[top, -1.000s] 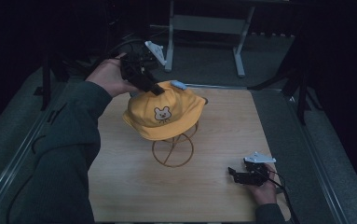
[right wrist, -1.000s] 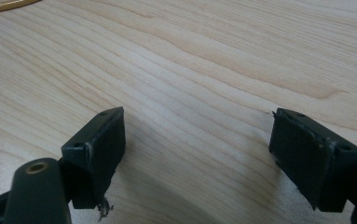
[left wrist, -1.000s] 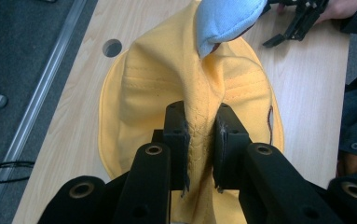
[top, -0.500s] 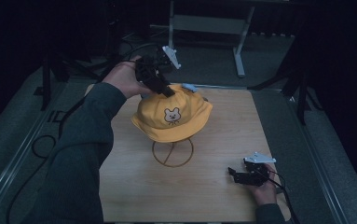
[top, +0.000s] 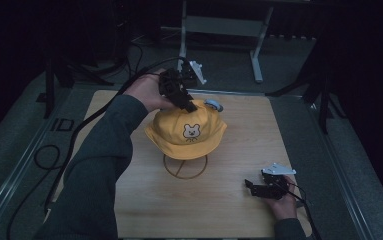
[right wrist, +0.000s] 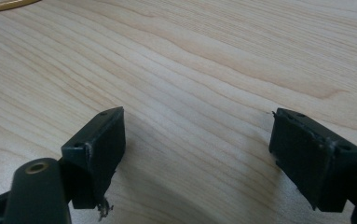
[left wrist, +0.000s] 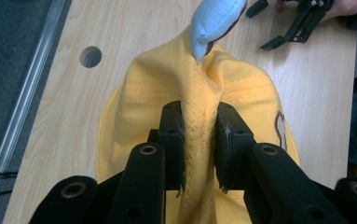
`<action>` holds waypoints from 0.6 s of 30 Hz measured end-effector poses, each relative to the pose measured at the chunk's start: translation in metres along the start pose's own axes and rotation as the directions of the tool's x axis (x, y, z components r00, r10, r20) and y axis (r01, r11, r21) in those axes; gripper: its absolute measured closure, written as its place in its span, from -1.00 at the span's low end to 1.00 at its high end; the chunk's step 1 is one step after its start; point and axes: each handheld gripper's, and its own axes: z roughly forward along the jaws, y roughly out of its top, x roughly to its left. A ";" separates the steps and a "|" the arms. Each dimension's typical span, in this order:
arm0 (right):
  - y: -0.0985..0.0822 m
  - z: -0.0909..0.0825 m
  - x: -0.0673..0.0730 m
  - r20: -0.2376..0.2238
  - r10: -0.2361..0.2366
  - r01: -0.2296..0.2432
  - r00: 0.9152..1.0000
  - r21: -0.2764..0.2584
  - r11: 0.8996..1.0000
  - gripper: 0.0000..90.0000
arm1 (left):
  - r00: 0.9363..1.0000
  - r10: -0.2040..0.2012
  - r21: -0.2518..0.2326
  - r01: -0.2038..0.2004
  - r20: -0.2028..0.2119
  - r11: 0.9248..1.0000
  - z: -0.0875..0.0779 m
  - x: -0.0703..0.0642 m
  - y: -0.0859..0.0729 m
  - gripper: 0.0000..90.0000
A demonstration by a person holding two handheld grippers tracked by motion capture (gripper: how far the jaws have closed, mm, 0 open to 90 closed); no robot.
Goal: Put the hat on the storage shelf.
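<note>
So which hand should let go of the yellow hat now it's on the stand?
Probably the left. The left gripper pinches a fold of the yellow hat atop the wire stand. The right gripper rests open on the table, well away.

A: What sits around the work area?

B: A pale wooden table [top: 129, 210] with visible grain and a round hole toward its edge, lit brightly against a dark room. Grey floor [top: 14, 165] borders it at 9 and 3 o'clock.

A: And beyond it?

B: At 12 o'clock a grey metal stand [top: 224, 25] with two legs on the floor. Black cables [top: 54, 155] loop at 9 o'clock, and dark tripod legs [top: 319, 90] stand at 2 o'clock.
</note>
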 end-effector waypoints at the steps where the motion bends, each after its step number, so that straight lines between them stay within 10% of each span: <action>1: 0.000 0.000 0.000 0.000 -0.001 0.001 1.000 -0.001 1.000 -0.59 | 1.000 0.000 0.003 0.000 0.003 1.000 0.002 -0.001 0.000 0.66; 18: 0.000 0.000 0.000 0.000 -0.002 0.002 1.000 -0.001 1.000 -0.59 | 0.998 -0.060 0.008 0.060 0.012 0.998 0.010 -0.001 -0.002 0.20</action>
